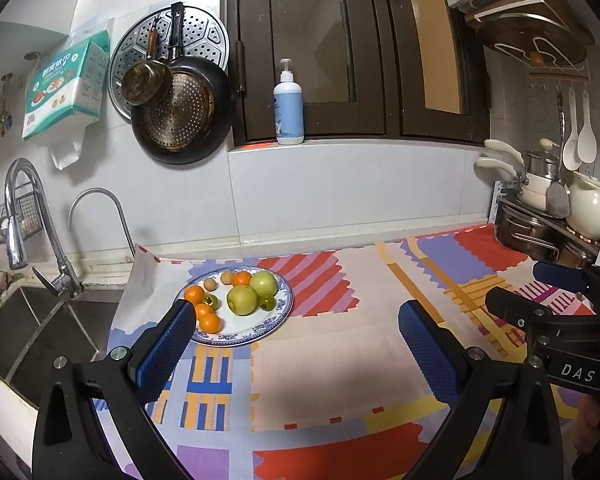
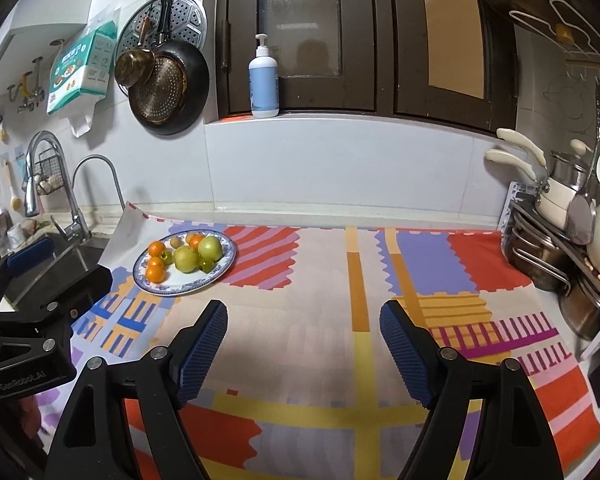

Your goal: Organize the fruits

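Fruit: oranges [image 1: 195, 294], two green apples [image 1: 242, 300], small brown and green pieces, all gathered on the plate [image 1: 278, 320].
Plate: set on the patterned cloth [image 1: 340, 360] covering the surface, near its left end, beside the sink [image 1: 40, 320].
Left hand-held gripper [image 1: 294, 320]: jaws spread wide, nothing held between them; left finger seen just in front of the plate's edge.
Right hand-held gripper [image 2: 303, 320]: jaws spread, nothing gripped, held over bare cloth, well apart from the plate.
Bottle [image 1: 288, 104]: upright on the window ledge.
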`<state>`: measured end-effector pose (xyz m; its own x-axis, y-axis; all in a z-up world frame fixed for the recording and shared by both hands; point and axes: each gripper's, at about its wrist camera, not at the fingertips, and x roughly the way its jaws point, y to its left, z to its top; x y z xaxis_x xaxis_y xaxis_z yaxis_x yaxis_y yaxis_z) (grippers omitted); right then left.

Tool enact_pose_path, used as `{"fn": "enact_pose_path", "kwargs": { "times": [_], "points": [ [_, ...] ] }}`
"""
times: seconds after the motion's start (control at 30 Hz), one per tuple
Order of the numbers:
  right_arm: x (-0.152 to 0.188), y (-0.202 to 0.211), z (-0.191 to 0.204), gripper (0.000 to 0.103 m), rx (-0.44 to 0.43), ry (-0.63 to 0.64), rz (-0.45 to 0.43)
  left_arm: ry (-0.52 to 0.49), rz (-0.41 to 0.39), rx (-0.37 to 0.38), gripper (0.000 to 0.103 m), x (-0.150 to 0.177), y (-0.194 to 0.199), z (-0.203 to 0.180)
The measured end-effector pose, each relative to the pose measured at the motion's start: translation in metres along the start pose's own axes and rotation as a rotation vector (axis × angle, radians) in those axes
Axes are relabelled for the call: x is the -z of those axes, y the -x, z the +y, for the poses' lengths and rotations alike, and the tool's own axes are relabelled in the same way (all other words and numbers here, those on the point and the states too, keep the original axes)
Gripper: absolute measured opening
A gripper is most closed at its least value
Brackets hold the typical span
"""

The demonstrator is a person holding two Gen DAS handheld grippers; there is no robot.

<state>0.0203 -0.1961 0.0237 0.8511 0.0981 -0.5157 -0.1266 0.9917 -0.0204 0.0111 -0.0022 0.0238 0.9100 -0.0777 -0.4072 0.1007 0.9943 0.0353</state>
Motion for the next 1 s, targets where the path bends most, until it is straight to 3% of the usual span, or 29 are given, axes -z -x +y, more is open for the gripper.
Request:
{"fn": "enact_pose_path", "kwargs": {
  "times": [1.0],
  "points": [
    [0.0016, 0.0001, -0.001, 0.079, -0.009, 0.0, 0.003, 0.021, 0.024, 0.024, 0.103, 0.0019, -0.0032, -0.003]
  ]
}}
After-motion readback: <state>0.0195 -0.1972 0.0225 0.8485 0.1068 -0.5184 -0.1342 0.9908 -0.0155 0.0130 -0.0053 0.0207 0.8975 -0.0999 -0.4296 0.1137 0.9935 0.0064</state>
